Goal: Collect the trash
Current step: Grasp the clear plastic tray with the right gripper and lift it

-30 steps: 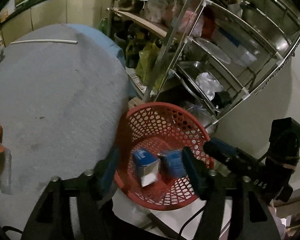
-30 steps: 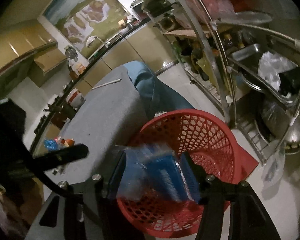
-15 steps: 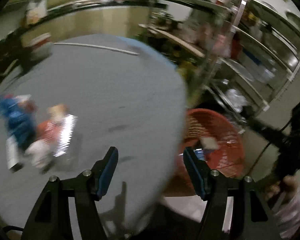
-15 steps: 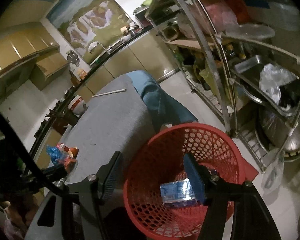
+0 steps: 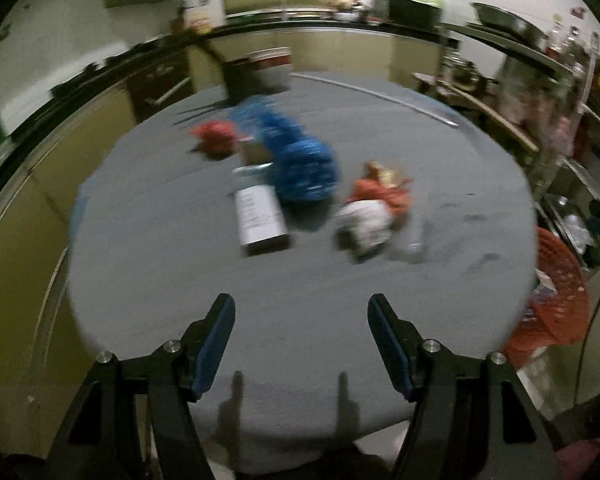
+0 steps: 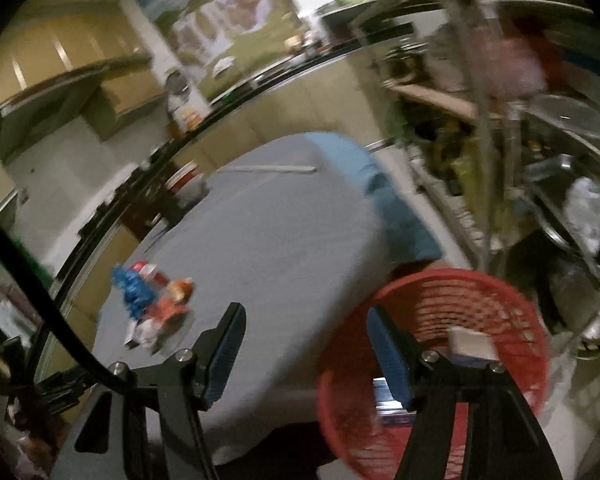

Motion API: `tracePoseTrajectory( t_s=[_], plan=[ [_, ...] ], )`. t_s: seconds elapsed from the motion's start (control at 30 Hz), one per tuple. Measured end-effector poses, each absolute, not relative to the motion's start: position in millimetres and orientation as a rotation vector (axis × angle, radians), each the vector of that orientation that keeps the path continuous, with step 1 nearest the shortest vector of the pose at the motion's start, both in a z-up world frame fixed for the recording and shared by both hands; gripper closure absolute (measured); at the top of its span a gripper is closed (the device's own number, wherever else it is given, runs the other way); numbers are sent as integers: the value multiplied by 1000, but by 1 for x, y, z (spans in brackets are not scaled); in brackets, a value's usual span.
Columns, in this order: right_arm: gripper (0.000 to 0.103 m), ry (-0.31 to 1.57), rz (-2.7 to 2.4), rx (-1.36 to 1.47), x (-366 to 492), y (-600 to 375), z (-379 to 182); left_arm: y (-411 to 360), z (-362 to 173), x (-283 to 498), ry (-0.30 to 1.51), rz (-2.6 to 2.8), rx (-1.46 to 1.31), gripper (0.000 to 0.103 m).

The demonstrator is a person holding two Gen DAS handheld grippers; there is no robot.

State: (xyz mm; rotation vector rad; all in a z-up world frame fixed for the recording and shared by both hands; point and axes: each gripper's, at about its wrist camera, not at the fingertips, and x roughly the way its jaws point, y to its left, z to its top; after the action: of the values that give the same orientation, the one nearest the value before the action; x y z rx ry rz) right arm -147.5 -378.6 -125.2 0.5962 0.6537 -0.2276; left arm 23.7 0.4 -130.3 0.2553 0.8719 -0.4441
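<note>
Trash lies in a heap on the round grey table (image 5: 300,300): a crumpled blue bag (image 5: 296,160), a white carton (image 5: 260,222), an orange and white wrapper (image 5: 374,208) and a red wrapper (image 5: 216,138). My left gripper (image 5: 301,344) hovers open over the table's near part, short of the heap, nothing between its fingers. My right gripper (image 6: 305,350) is open and empty, straddling the table edge and the red mesh basket (image 6: 452,292), which holds cartons (image 6: 470,346). In the right wrist view the heap of trash (image 6: 152,300) sits far left on the table (image 6: 268,248).
The red basket (image 5: 556,296) stands on the floor by the table's right edge. A metal rack (image 6: 520,128) crowded with pans and bags rises behind it. A white stick (image 5: 372,92) lies near the table's far edge. Counters and cabinets ring the room.
The left gripper swung left from over the basket to face the heap on the table. The right gripper dropped its blue carton into the basket, then lifted and turned toward the table.
</note>
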Motion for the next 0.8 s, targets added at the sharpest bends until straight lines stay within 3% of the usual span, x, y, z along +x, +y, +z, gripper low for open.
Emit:
tracePoseTrajectory(
  t_s=[0.37,0.8],
  plan=[
    [36,865,36,510,-28,-274,-142,40,-142,49,901,-407,144,33],
    [37,1071,51,788,61,-265,-185,29,-154,70,932,-439,106,33]
  ],
)
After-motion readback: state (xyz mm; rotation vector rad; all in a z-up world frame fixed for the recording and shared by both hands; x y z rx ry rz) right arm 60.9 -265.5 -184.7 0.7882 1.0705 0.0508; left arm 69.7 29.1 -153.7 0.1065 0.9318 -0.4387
